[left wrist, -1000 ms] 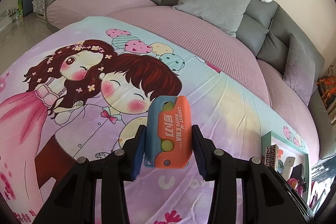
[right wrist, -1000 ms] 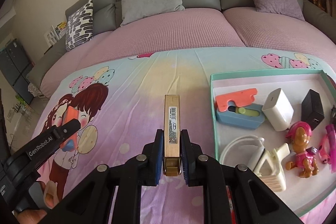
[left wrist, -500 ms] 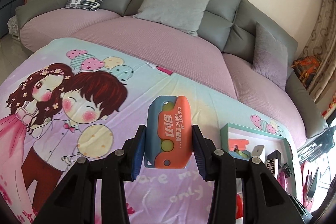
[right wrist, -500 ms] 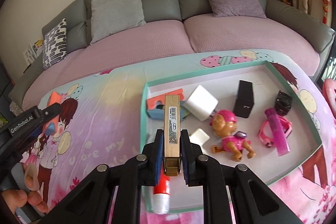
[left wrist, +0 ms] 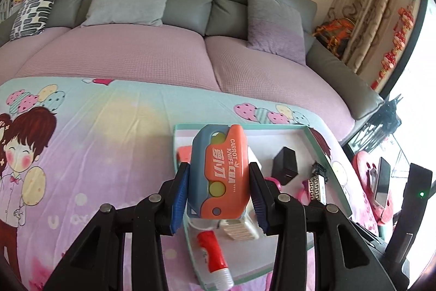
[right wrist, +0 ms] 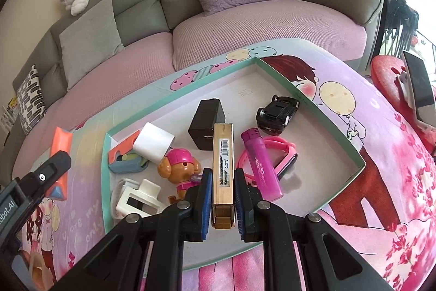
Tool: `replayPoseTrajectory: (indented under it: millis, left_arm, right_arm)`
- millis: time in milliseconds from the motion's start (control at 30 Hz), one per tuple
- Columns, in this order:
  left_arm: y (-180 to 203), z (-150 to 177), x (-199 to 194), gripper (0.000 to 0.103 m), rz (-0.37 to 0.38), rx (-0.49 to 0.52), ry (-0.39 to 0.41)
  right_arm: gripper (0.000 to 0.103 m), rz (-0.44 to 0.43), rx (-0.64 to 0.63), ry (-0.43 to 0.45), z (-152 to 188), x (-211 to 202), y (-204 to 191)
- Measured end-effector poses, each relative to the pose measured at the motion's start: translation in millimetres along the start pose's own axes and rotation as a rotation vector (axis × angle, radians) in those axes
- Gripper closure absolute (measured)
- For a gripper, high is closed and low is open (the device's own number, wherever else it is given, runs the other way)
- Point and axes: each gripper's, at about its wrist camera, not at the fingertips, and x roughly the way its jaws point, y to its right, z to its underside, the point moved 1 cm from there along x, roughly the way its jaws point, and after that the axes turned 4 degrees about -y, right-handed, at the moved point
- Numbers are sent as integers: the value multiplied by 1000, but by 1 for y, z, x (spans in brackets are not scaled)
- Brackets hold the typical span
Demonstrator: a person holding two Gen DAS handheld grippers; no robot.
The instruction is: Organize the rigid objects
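Observation:
My left gripper (left wrist: 218, 195) is shut on an orange and blue carrot knife toy (left wrist: 220, 171), held above the left end of the teal-rimmed tray (left wrist: 321, 143). My right gripper (right wrist: 223, 198) is shut on a gold flat box (right wrist: 223, 168) with a barcode, held over the tray's (right wrist: 313, 105) middle. The left gripper with its toy (right wrist: 58, 152) also shows at the left of the right wrist view. In the tray lie a second carrot knife (right wrist: 124, 157), a white cube (right wrist: 154, 142), a black charger (right wrist: 206, 124), a toy car (right wrist: 278, 112), a pink lighter (right wrist: 261, 162) and a puppy figure (right wrist: 179, 171).
The tray sits on a cartoon-print blanket (left wrist: 95, 143) over a low table in front of a grey sofa (left wrist: 190, 7) with cushions. A red-and-white tube (left wrist: 214, 255) lies at the tray's near edge. A red stool (right wrist: 392, 78) with a phone stands at the right.
Both grippers have swung right, from over the bare blanket to over the tray, each still holding its object. The right gripper now hangs over the tray's middle.

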Motion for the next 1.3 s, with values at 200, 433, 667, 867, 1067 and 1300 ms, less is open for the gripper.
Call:
replayPoseTrajectory:
  millis: [200, 433, 667, 867, 1067, 1300]
  left_arm:
    - [29, 9, 19, 59, 29, 60, -59]
    - [41, 14, 29, 59, 26, 92, -89]
    - [32, 11, 30, 57, 3, 63, -96]
    - [3, 6, 26, 32, -112, 3, -74]
    - [-41, 5, 23, 18, -256, -97, -64]
    - [-77, 13, 27, 6, -375, -172, -100]
  right_arm:
    - [84, 39, -72, -12, 5, 10, -6]
    - [84, 13, -22, -18, 3, 11, 6]
    - [84, -6, 2, -22, 1, 12, 11]
    - [76, -19, -11, -20, 1, 13, 8]
    - [44, 4, -49, 2, 2, 9, -2]
    - [17, 17, -66, 11, 2, 9, -4]
